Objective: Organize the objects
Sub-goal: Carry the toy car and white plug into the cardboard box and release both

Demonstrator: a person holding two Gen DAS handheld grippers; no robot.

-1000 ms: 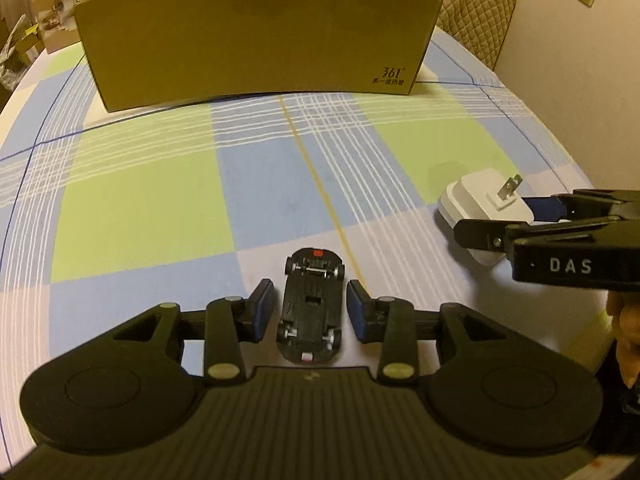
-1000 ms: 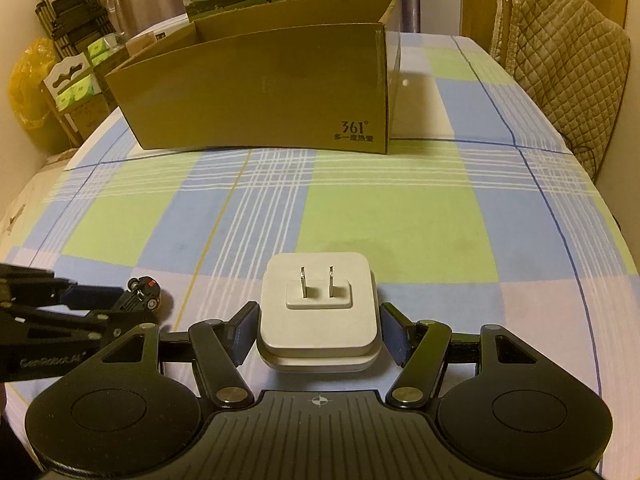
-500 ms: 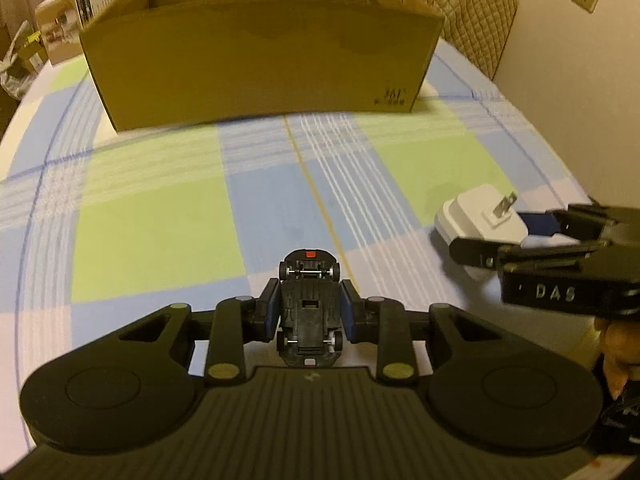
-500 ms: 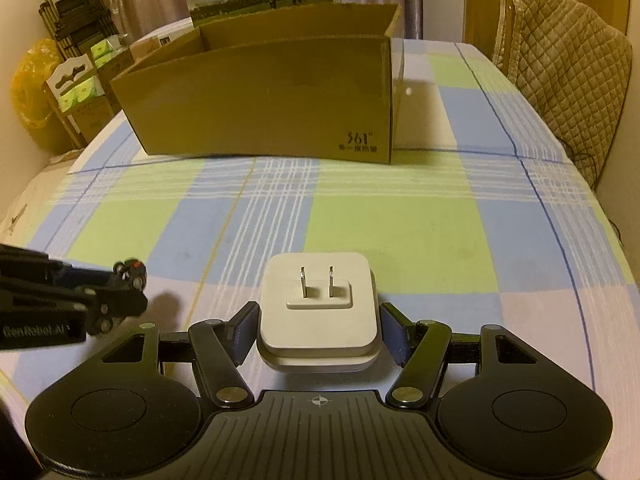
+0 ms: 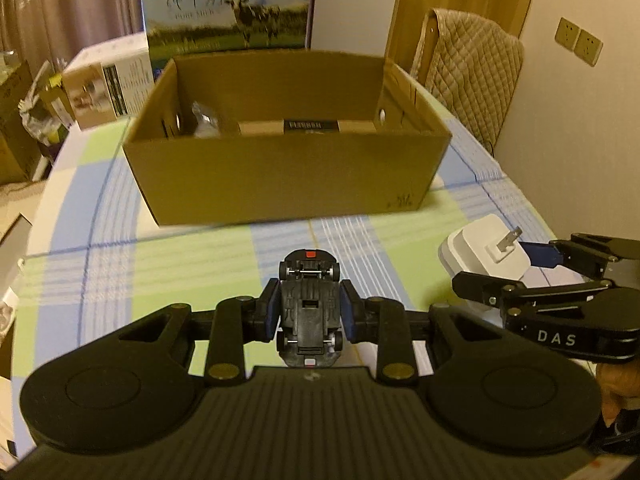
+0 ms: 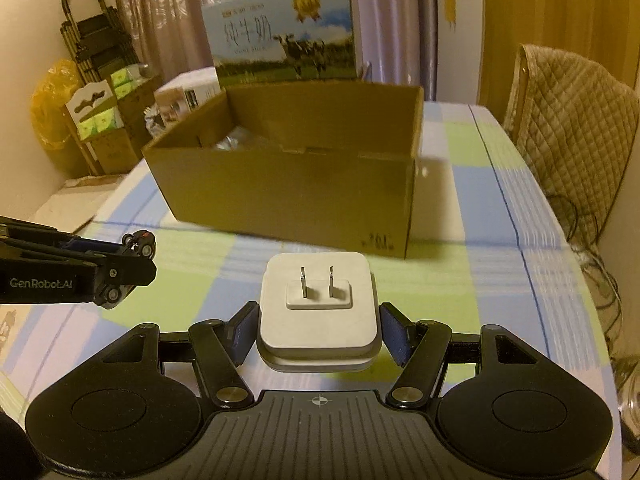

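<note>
- The toy car [image 5: 309,307], belly up, is clamped between the closed fingers of the left gripper [image 5: 308,312], above the tablecloth [image 5: 168,264].
- The charger [image 6: 318,308] is gripped by the right gripper [image 6: 318,330].
- Both should be carried level over the cardboard box [image 5: 280,176] wall, then released inside.
</note>
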